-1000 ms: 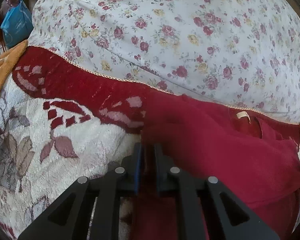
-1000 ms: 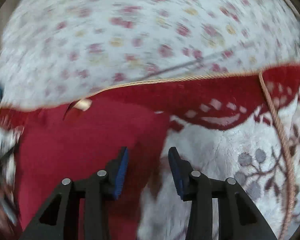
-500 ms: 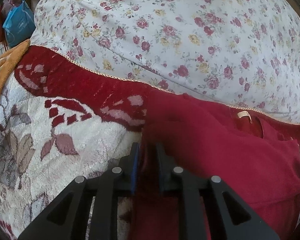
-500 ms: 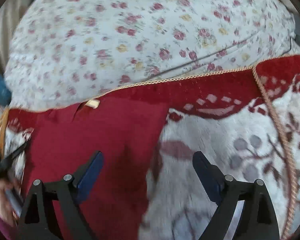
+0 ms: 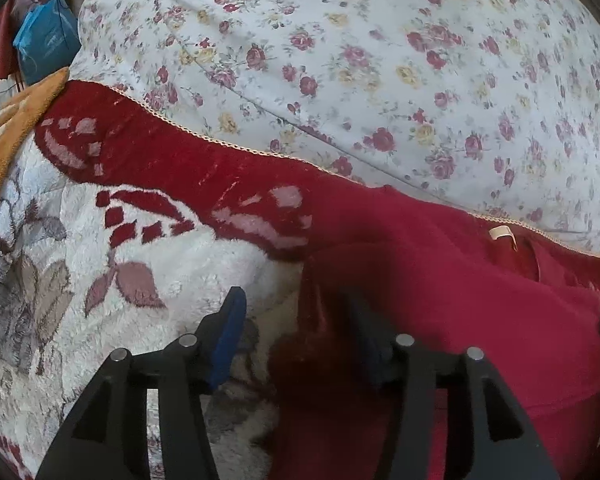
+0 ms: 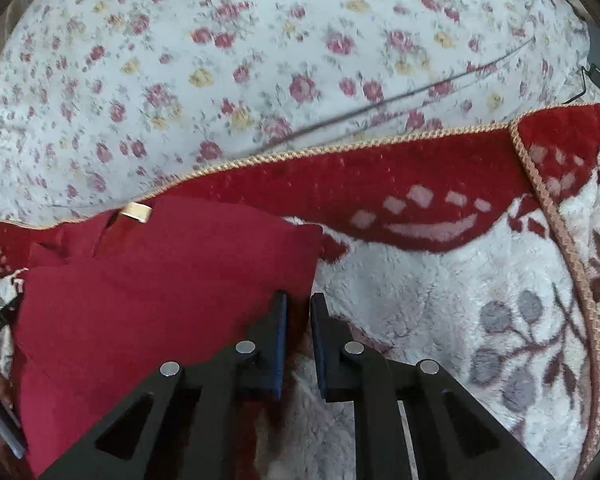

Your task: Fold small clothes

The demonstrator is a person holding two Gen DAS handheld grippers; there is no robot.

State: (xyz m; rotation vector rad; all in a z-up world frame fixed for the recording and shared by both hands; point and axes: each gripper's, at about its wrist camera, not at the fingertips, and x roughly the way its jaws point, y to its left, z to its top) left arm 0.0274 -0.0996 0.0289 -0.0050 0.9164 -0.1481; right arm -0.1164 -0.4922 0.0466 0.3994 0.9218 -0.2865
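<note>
A small dark red garment with a cream neck label lies on a plush red-and-white blanket. My left gripper is open, straddling the garment's left edge; its right finger is partly hidden under the cloth. In the right wrist view the garment lies to the left. My right gripper is shut on the garment's right edge, with red cloth between the pads.
A white sheet with red and yellow roses lies beyond the blanket's corded hem. An orange blanket and a blue bag are at far left. The blanket's right corded edge runs downward.
My left gripper, shut on the garment's left edge before, has opened. My right gripper opened wide, then closed on the garment's right edge.
</note>
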